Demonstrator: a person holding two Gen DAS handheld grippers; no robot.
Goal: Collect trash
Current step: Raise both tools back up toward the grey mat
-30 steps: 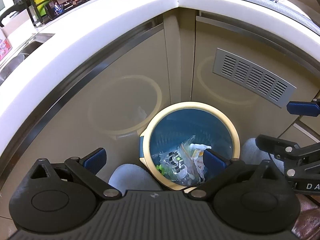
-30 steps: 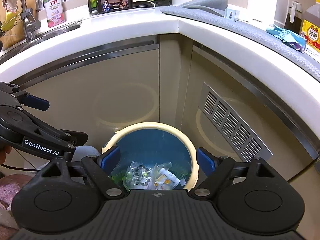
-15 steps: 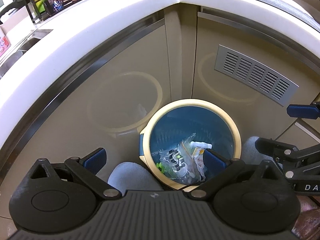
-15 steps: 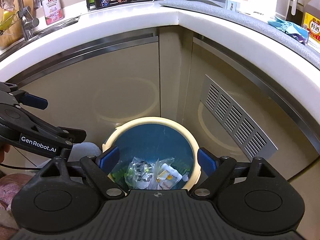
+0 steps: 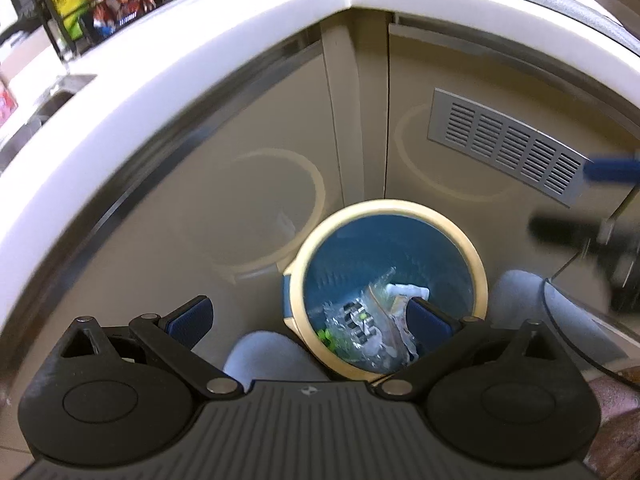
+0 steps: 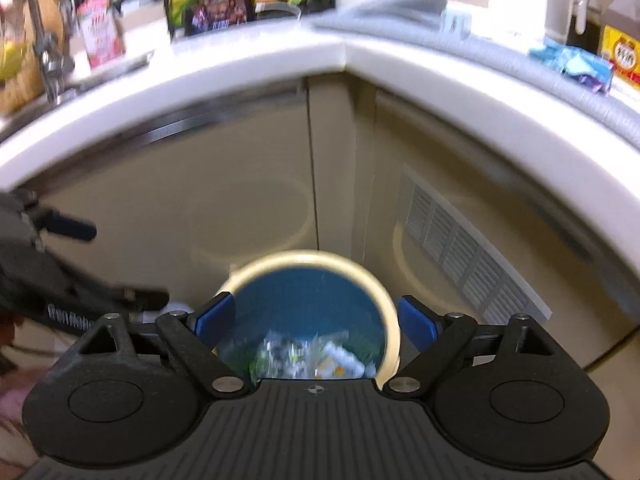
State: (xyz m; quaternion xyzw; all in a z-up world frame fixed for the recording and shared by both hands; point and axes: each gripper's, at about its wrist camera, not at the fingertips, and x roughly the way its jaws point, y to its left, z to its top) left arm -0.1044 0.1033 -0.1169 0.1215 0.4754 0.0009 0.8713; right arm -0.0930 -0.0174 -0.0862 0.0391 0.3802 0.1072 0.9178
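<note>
A round bin [image 5: 390, 206] with a cream rim and blue inside stands on the floor in the cabinet corner. Crumpled clear wrappers and packets [image 5: 360, 320] lie at its bottom. My left gripper [image 5: 310, 316] hovers above the bin's near edge, open and empty. The right gripper [image 5: 588, 200] shows blurred at the right edge. In the right wrist view the bin [image 6: 308, 258] and its trash [image 6: 312, 354] sit straight ahead below my right gripper [image 6: 316, 318]. Its jaws are opening, with nothing between them. The left gripper [image 6: 108, 262] reaches in from the left.
A white counter [image 6: 344, 56] wraps the corner above beige cabinet doors with a vent grille [image 5: 508, 152]. A blue wrapper [image 6: 572, 64] lies on a grey mat. A tap and sink [image 6: 48, 64] are at the left. Pale grey rounded shapes [image 5: 276, 356] flank the bin.
Both views have shifted slightly and the right wrist view is now blurred. The right gripper's pads stand a little farther apart. The trash in the bin has not moved.
</note>
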